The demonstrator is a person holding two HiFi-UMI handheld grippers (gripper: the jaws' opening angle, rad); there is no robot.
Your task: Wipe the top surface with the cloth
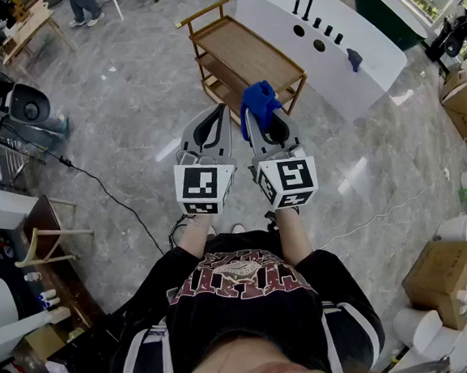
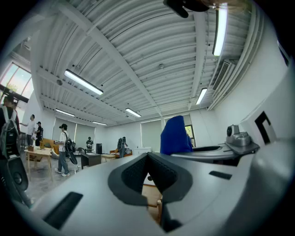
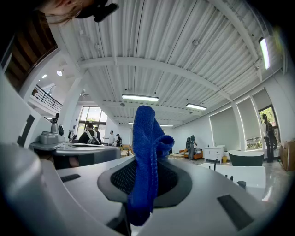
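My right gripper (image 1: pixel 262 126) pinches blue cloth (image 3: pixel 146 152) mid-fold. I judge it soft, light, floppy; grip secure. Left gripper (image 2: pixel 150 173) pressed together, empty. Wooden trolley (image 1: pixel 242 51) ahead.

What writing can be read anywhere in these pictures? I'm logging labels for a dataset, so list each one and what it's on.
Nothing can be read for certain.
Print on the shirt: large red and white letters, upside down and creased, illegible.
The left marker cube and right marker cube: black and white square patterns, no words.
The cardboard box: no print legible.
The cloth: no label shows.
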